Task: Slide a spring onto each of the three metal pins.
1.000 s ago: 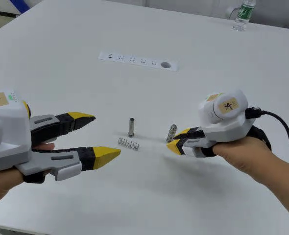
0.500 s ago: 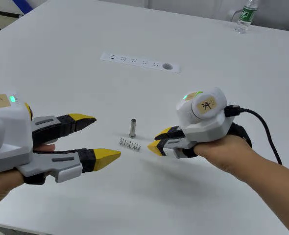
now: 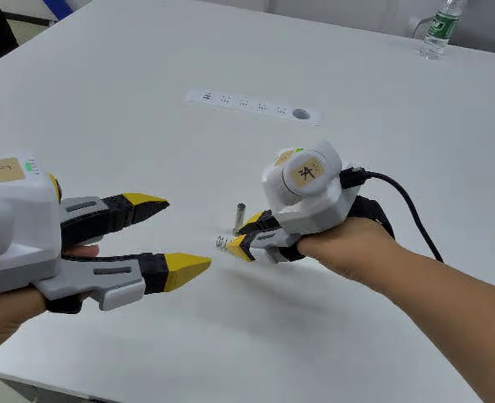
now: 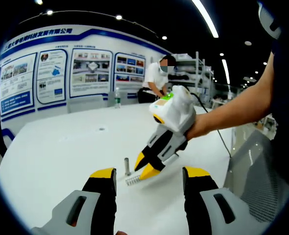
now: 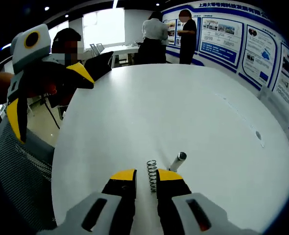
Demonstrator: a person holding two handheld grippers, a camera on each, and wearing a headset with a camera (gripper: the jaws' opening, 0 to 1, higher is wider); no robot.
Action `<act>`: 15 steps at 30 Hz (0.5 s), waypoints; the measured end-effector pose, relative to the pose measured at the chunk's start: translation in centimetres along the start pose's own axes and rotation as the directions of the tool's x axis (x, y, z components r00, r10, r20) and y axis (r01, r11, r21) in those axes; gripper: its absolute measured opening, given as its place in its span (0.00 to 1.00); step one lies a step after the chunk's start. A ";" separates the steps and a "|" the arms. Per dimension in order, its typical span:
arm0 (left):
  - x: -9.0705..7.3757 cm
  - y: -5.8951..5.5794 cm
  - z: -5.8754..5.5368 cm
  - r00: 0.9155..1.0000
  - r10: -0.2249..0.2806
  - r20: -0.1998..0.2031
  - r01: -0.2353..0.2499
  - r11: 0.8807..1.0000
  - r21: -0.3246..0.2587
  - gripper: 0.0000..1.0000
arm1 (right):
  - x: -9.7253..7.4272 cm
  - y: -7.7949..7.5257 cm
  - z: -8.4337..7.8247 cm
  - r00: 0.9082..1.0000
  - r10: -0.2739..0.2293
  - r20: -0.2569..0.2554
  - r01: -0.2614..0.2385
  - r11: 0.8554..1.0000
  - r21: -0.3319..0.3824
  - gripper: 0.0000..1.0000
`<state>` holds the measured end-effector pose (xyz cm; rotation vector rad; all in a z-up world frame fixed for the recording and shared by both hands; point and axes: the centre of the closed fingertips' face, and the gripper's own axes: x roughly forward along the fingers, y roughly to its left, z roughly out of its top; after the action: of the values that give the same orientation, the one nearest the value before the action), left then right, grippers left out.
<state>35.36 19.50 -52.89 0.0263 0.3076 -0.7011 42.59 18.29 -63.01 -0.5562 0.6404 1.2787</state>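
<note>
Lower centre, the right gripper [image 5: 145,176], jaws slightly parted, straddles the spring [image 5: 151,169] beside a pin [image 5: 178,159] on the counter [image 3: 147,109]. The left gripper [image 3: 184,233] gapes wide, lower left.

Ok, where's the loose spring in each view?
Head view: spring at centre, by the right gripper tips.
Left gripper view: low centre, under the right gripper.
Right gripper view: bottom centre, between that gripper's jaws.
Shared landmark: the metal pin beside the spring.
</note>
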 end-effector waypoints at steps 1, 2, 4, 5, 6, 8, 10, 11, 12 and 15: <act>0.0 0.0 -0.1 1.000 0.001 -0.001 -0.001 1.000 -0.001 0.56 | 0.2 0.0 0.0 1.000 0.000 -0.003 0.000 1.000 -0.002 0.17; 0.0 0.0 -0.1 1.000 0.001 -0.002 -0.001 1.000 -0.001 0.55 | 0.4 -0.1 0.0 1.000 0.001 -0.004 -0.001 1.000 -0.001 0.17; -0.1 0.0 -0.2 1.000 0.002 -0.004 -0.002 1.000 -0.003 0.55 | 0.8 -0.1 0.1 1.000 0.002 -0.007 -0.002 1.000 -0.002 0.17; -0.1 0.0 -0.2 1.000 0.003 -0.005 -0.003 1.000 -0.004 0.55 | 1.0 -0.2 0.2 1.000 -0.003 -0.010 0.003 1.000 -0.006 0.17; -0.1 0.1 -0.2 1.000 0.004 -0.007 -0.004 1.000 -0.003 0.55 | 1.2 -0.3 0.2 1.000 -0.006 -0.013 0.005 1.000 -0.012 0.17; -0.2 0.1 -0.3 1.000 0.005 -0.008 -0.005 1.000 -0.004 0.55 | 1.6 -0.4 0.0 1.000 -0.006 -0.025 0.006 1.000 -0.021 0.17; -0.3 0.2 -0.3 1.000 0.007 -0.012 -0.007 1.000 -0.003 0.55 | 2.0 -0.5 -0.1 0.999 -0.007 -0.038 0.006 0.999 -0.035 0.17; -0.3 0.2 -0.3 1.000 0.008 -0.012 -0.008 1.000 -0.004 0.55 | 2.1 -0.5 -0.1 0.999 -0.005 -0.043 0.004 0.999 -0.039 0.17; -0.3 0.2 -0.3 1.000 0.009 -0.012 -0.009 1.000 -0.004 0.55 | 2.2 -0.5 -0.1 0.999 -0.007 -0.047 0.005 0.999 -0.043 0.17; -0.4 0.4 -0.4 1.000 0.014 -0.014 -0.015 1.000 -0.005 0.55 | 2.6 -0.6 -0.1 0.998 -0.006 -0.057 0.003 0.999 -0.048 0.17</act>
<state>35.17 20.11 -53.20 0.0291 0.3222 -0.6861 43.61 19.85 -64.91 -0.6353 0.6574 1.2805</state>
